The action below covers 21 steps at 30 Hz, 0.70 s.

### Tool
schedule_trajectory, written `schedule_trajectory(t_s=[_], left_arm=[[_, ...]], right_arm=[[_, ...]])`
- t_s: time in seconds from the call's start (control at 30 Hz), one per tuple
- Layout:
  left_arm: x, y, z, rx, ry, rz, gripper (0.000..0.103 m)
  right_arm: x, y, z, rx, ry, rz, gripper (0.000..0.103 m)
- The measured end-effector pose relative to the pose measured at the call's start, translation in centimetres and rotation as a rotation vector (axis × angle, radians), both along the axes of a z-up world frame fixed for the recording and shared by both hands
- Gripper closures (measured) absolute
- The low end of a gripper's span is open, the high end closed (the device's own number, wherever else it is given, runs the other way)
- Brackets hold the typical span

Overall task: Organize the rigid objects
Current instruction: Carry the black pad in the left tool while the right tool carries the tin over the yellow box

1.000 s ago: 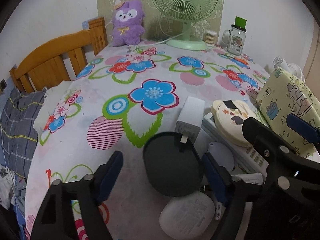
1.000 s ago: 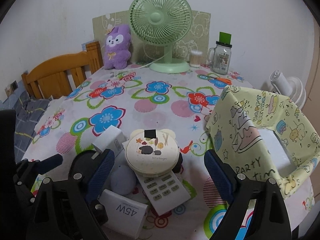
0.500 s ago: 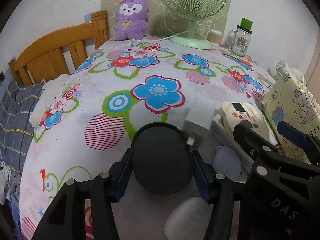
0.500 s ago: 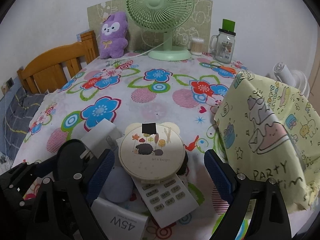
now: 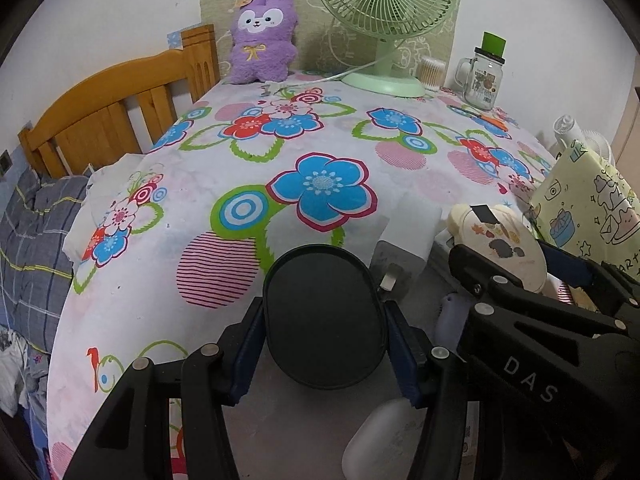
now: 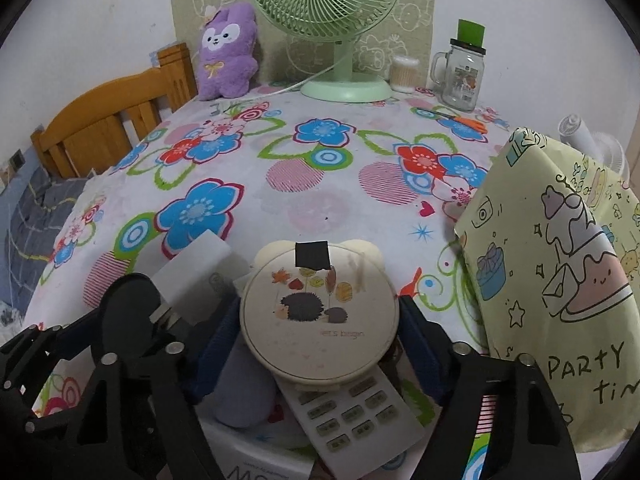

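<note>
Black and matte, the oval case (image 5: 324, 316) sits clamped between the blue pads (image 5: 250, 344) of the left gripper (image 5: 324, 348), low over the flowered tablecloth (image 5: 280, 144) and just left of the round cream compact (image 6: 320, 312) with the hedgehog print. The right gripper (image 6: 320, 344) straddles that compact: its jaws are closing, the compact lies between them, and the blue pads look at or very near its rim, though I cannot tell whether they press yet.

Taking the compact as the landmark, the sorting looks barely begun. Under it lies a white remote control (image 6: 352, 416); to its left stand a white charger block (image 6: 196, 276) and, nearer the camera, a pale lilac rounded object (image 6: 244, 388); below that a white box (image 6: 256, 468) shows part of its printed lettering. In the left wrist view a white pebble-shaped case (image 5: 380, 436) rests near the bottom edge. All of these are still heaped together on the cloth.

The only container in sight is the yellow cartoon-print bag (image 6: 560, 288) standing just right of the compact. Its mouth faces away from both cameras, so what it holds, if anything, is hidden. My judgement: two pieces are being picked at once, and everything else in the pile remains to be placed
</note>
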<state>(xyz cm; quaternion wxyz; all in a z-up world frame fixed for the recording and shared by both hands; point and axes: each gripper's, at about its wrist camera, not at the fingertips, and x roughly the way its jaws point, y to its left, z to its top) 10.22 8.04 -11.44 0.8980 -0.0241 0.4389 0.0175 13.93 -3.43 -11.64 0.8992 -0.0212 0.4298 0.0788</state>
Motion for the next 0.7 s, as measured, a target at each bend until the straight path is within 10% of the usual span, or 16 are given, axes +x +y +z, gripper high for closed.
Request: schedule_trajectory(t_s=[0.7], left_arm=[[-3.2, -0.5, 3.0, 0.007, -0.090, 0.002, 0.044]], right_arm=[[-3.6, -1.2, 3.3, 0.037, -0.081, -0.022, 0.026]])
